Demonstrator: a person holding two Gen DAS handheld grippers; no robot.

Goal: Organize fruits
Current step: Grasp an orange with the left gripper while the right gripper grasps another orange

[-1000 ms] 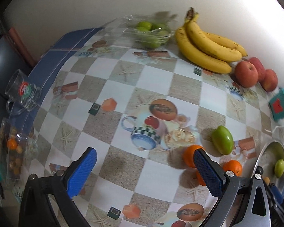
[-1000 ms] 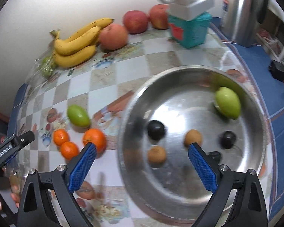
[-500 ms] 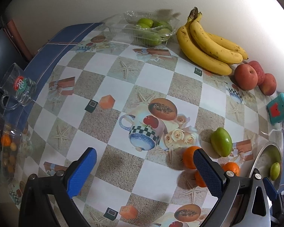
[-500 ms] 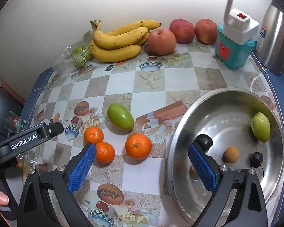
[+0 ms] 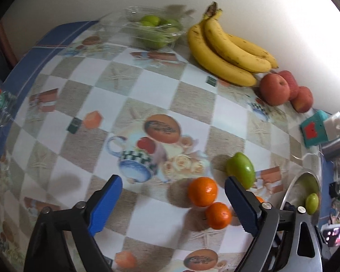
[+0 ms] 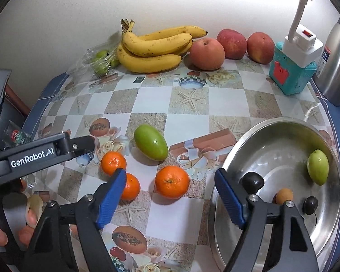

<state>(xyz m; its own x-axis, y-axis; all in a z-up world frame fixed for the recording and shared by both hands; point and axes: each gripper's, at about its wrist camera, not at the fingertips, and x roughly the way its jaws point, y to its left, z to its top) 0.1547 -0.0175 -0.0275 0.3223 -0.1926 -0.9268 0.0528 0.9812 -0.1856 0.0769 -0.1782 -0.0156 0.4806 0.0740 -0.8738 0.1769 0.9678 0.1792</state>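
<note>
Left wrist view. I read the left gripper (image 5: 173, 206) as open: both blue pads stand apart over the tablecloth (image 5: 147, 83) and nothing is pressed between them. The jaws have just been closing somewhat. Two oranges lie toward the right pad: the upper orange (image 5: 202, 191) sits inside the gap, near that pad but not touching it, and the lower orange (image 5: 218, 215) lies just beside it, close to the pad's inner face. The green mango (image 5: 240, 169) lies just beyond the right pad's tip. Well ahead, by the wall, are the banana bunch (image 5: 226, 52), the red apples (image 5: 281, 90) to its right, and a clear plastic tray (image 5: 156, 31) of green fruit to its left. Far right of the claw, the steel bowl (image 5: 290, 195) shows only its rim, with one green fruit inside.

Right wrist view. I read the right gripper (image 6: 170, 196) as open, gripping nothing; its jaws have also just been closing. The large orange (image 6: 172, 182) lies between the pads, clear of both. The left pad's tip overlaps a smaller orange (image 6: 131, 187); I cannot tell whether they touch. A third orange (image 6: 113, 162) lies just ahead of that pad, and the mango ahead of the gap. The bowl lies behind the right pad, holding a pale green fruit (image 6: 317, 167), two dark fruits and a small brown one. The left gripper's black arm enters at far left.
</note>
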